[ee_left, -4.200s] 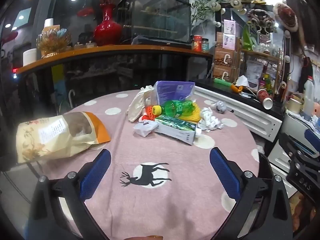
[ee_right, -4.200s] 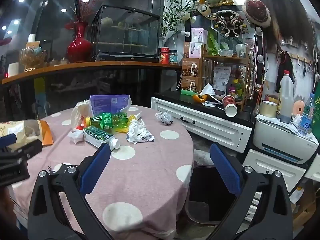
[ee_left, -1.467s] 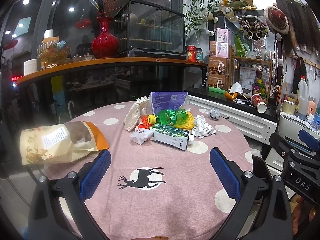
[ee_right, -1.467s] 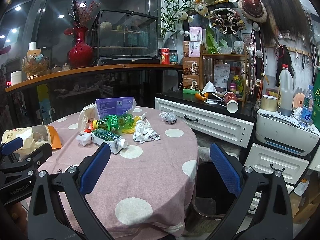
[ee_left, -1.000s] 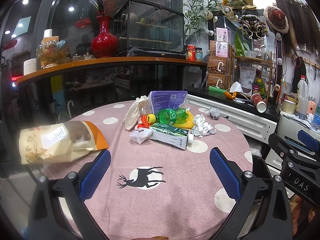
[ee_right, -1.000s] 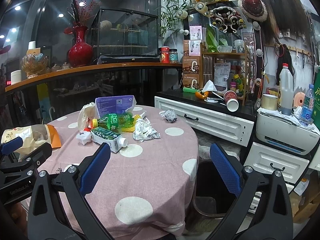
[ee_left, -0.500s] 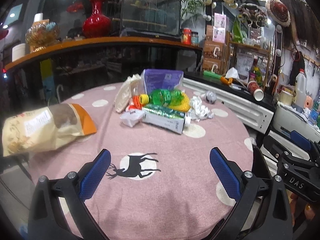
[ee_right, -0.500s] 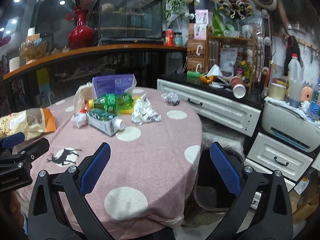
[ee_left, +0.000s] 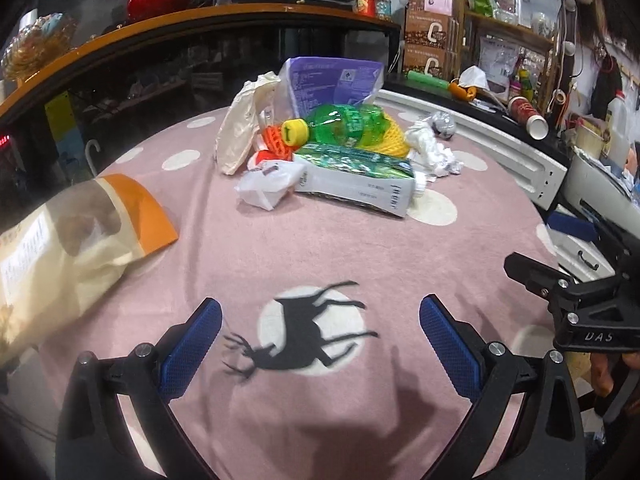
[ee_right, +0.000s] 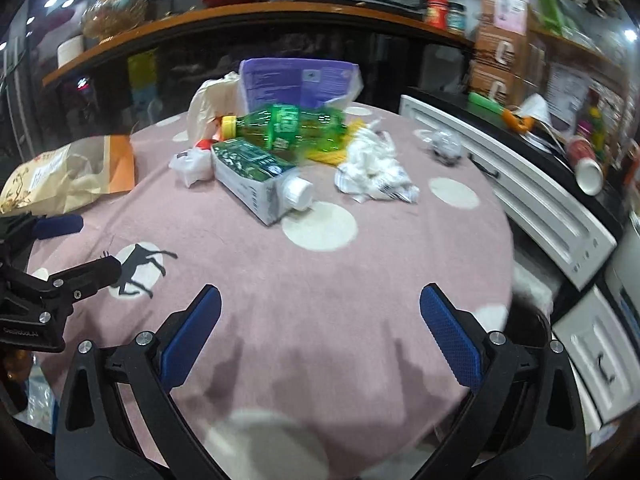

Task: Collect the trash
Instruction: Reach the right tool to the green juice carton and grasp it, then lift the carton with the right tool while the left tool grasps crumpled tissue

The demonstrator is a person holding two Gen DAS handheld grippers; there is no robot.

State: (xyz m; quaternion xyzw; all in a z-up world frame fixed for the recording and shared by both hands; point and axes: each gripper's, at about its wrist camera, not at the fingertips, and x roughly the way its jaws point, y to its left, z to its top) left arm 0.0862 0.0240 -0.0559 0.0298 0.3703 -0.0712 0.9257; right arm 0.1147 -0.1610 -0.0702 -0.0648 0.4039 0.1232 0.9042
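A pile of trash lies on the far half of the round pink table: a green plastic bottle, a green-and-white carton, crumpled white paper, a purple packet, a cream bag and a small white wrapper. The same bottle, carton and paper show in the right wrist view. A large snack bag lies at the left. My left gripper is open and empty above the deer print. My right gripper is open and empty above the table's near right.
A dark bin stands on the floor just past the table's right edge, mostly hidden. A white drawer cabinet runs along the right. A small grey foil ball lies near the far right table edge. A wooden counter stands behind.
Both grippers have moved forward and tilted down over the table, so the trash pile looks closer. Both stay open and empty. The trash has not moved.
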